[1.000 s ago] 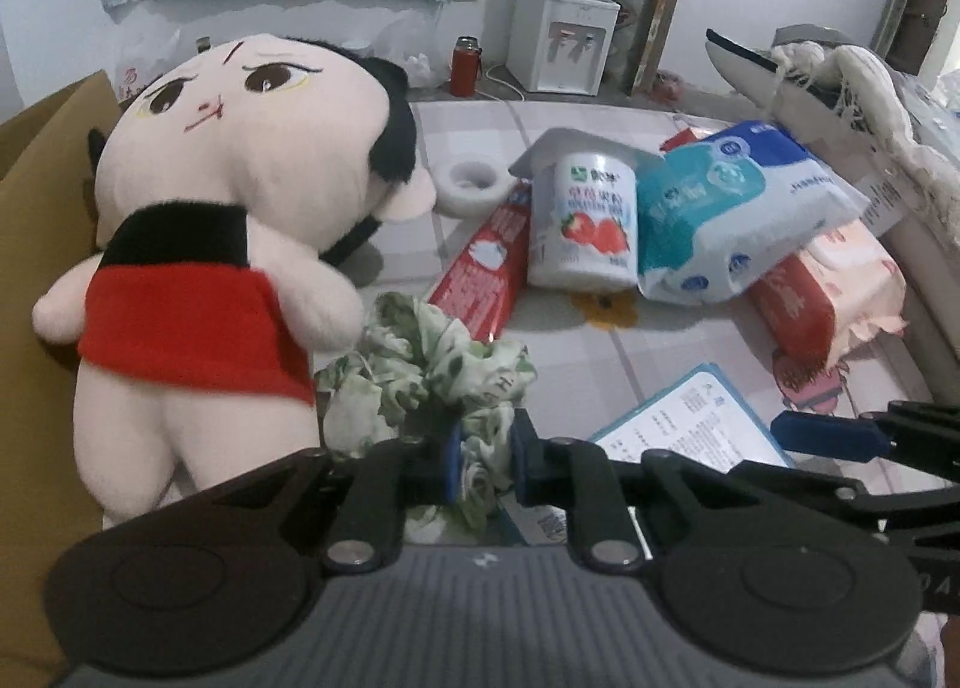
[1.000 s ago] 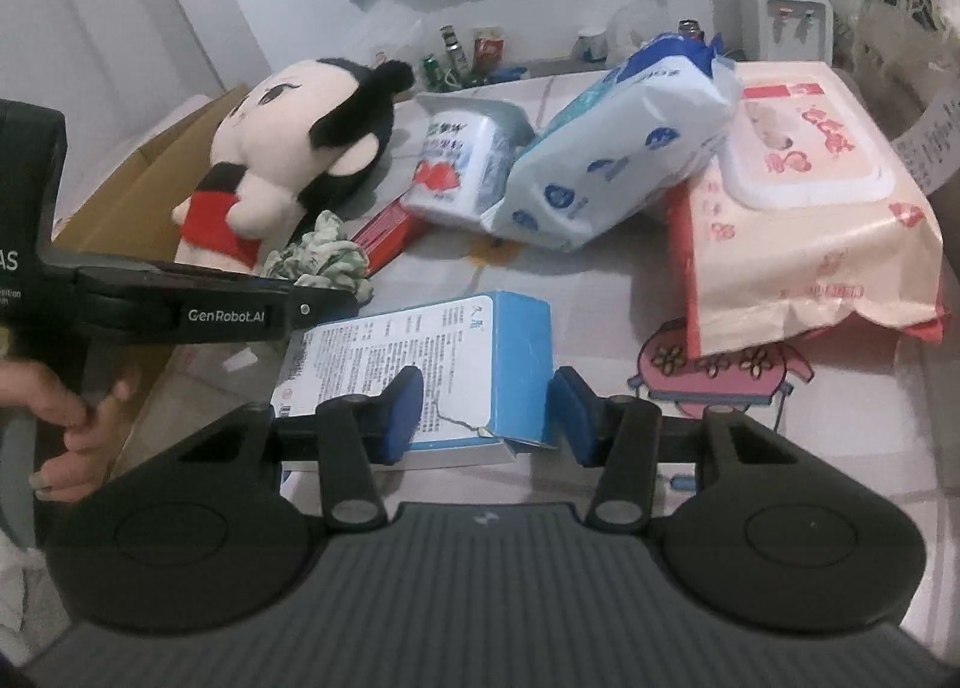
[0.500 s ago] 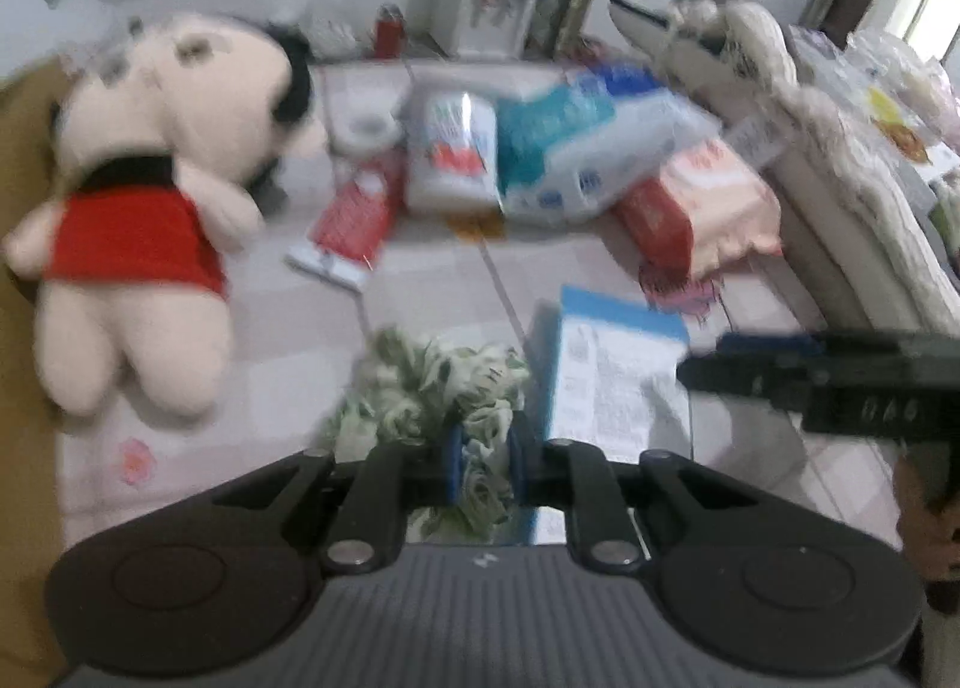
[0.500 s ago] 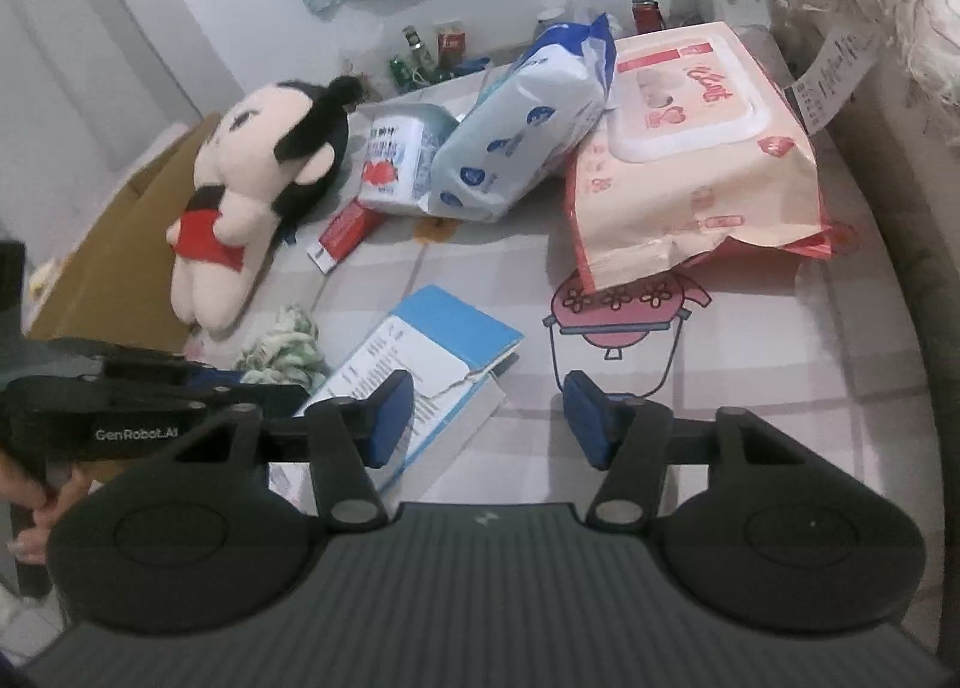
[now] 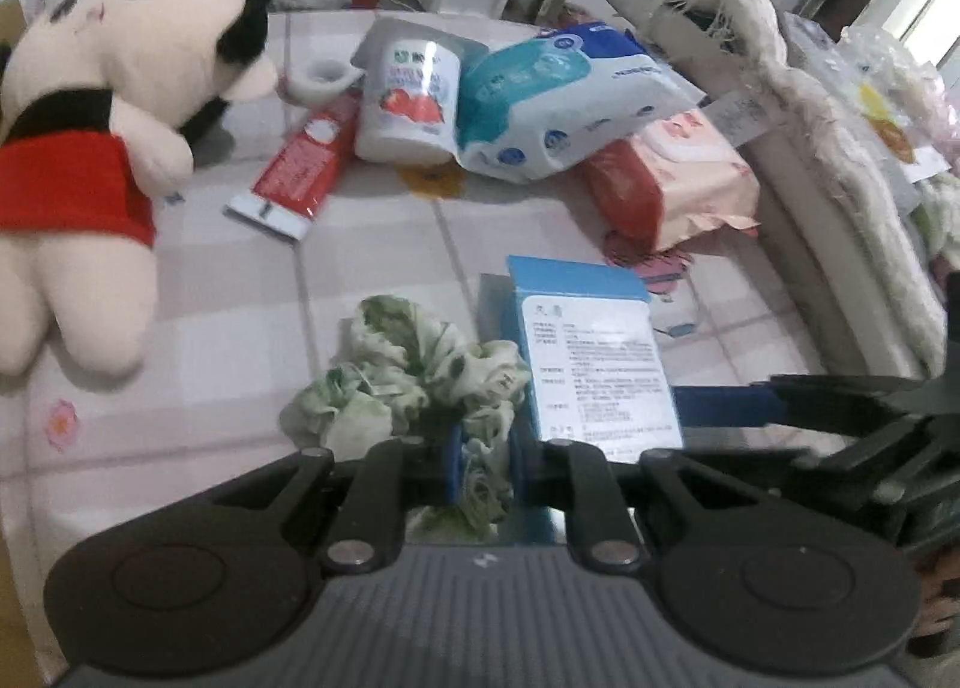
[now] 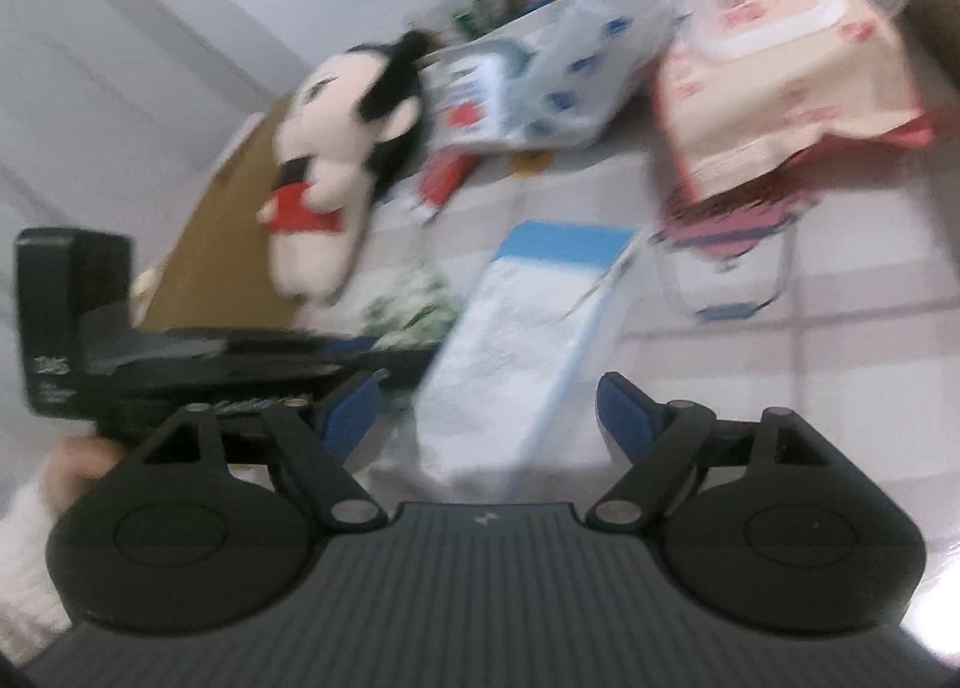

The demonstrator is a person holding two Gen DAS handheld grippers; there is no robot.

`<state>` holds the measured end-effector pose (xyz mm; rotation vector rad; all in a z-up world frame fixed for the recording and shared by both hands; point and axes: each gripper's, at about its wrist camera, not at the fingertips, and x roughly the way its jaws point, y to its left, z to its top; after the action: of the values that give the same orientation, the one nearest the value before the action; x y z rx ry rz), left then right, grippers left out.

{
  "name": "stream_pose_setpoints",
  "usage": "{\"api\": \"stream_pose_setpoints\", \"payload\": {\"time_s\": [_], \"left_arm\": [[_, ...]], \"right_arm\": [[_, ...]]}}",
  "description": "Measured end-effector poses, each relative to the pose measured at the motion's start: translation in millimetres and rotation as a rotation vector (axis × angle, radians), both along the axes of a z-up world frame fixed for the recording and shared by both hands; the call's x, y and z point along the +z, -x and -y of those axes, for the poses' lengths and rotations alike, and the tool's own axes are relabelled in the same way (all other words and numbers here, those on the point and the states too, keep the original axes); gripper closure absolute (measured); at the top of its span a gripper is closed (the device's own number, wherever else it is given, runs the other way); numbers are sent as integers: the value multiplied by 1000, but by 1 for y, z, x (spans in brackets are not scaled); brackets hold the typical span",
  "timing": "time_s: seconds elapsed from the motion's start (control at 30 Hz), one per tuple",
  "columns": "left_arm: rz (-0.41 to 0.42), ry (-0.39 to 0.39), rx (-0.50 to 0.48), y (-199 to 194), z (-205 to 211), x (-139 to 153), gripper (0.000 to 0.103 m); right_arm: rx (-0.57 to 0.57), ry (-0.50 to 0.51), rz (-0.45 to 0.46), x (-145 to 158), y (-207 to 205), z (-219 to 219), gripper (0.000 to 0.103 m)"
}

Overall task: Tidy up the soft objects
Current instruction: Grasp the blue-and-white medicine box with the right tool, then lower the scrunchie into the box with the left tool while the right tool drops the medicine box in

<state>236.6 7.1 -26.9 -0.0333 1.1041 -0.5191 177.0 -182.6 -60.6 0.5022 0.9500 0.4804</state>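
Biggest thing on the table is the plush doll (image 5: 90, 142), lying on its back at the left edge next to the cardboard box (image 6: 234, 244). If it's dragged by one limb it'll probably flop and knock the toothpaste tube (image 5: 303, 166) around.

Next, the pink wipes pack (image 5: 678, 178) with the blue wipes pack (image 5: 558, 100) leaning on it and on the yogurt cup (image 5: 414, 100); pull one and the pile likely shifts.

The blue box (image 5: 591, 364) sits right beside the scrunchie (image 5: 414, 370), so it could get nudged.

The left gripper (image 5: 485, 463) is pinched tight on a fold of the scrunchie; a thin grab like that could slip. The right gripper (image 6: 489, 409) is spread wide, holding nothing, and its view is blurry.
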Motion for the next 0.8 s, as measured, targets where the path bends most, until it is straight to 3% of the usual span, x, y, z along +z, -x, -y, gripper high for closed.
{"api": "stream_pose_setpoints", "payload": {"time_s": [0.07, 0.2, 0.37, 0.53, 0.63, 0.7, 0.73, 0.8], "left_arm": [[-63, 70, 10, 2, -7, -3, 87], [-145, 162, 47, 7, -25, -8, 87], [13, 24, 113, 23, -48, 12, 87], [42, 44, 131, 32, -79, 29, 86], [84, 57, 150, 42, -96, 39, 86], [100, 89, 166, 47, -107, 45, 86], [111, 104, 168, 52, -112, 49, 86], [132, 127, 173, 58, -119, 57, 86]], "right_arm": [[2, 66, 11, -1, 1, -8, 15], [-1, 72, 23, 0, 0, -8, 14], [24, 153, 53, 1, 0, -19, 13], [44, 294, 57, 2, -7, -45, 13], [71, 512, 49, 2, -10, -79, 13], [84, 636, 85, -1, -3, -98, 20], [69, 611, 83, 0, -1, -98, 27], [42, 618, 66, 1, 2, -98, 28]]}}
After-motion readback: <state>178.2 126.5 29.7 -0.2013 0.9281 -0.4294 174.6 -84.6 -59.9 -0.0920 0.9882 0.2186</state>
